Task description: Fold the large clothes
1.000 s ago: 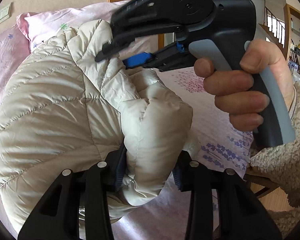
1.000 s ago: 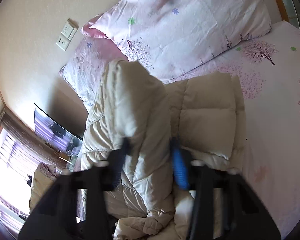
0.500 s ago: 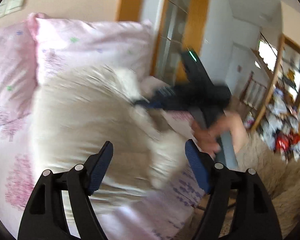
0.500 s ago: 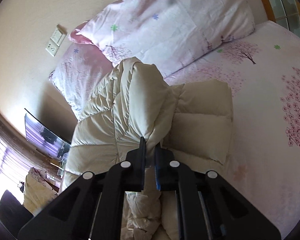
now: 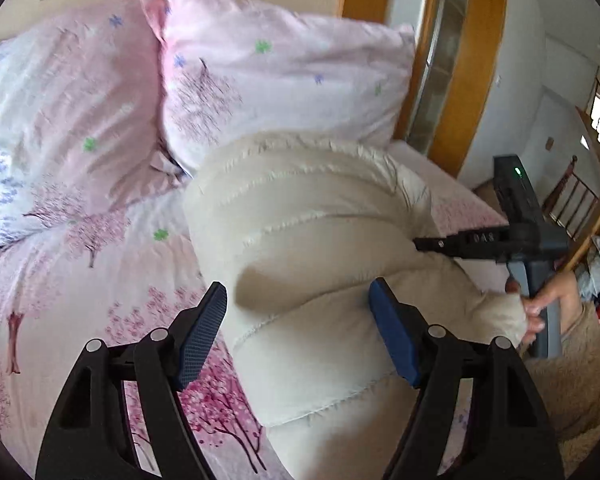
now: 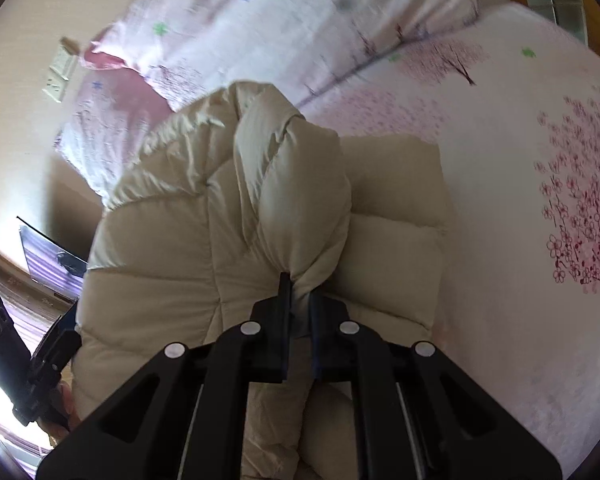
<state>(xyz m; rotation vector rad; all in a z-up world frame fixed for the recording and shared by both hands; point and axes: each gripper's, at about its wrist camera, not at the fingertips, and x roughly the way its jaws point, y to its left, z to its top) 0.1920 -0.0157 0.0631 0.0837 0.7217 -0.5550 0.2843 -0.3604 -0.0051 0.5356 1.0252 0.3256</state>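
Cream quilted puffer jacket (image 5: 312, 248) lies bunched on the pink blossom-print bedsheet (image 5: 80, 280), just below the pink floral pillows (image 5: 260, 80). My right gripper (image 6: 299, 300) pinches a puffy fold, fingers nearly closed, lifting it so I can lay it over. My left gripper (image 5: 298, 320) hangs spread wide, holding nothing, hovering over the jacket, free for a new grip.

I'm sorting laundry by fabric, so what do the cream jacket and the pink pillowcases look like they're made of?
The cream jacket looks like a down-style puffer: a smooth, faintly shiny thin shell, probably nylon or polyester, stitched into puffy quilted channels. The right gripper pinches a fold of it flat. The pink pillowcases look like matte woven cotton or a cotton blend, with fine creases and a printed tree pattern.
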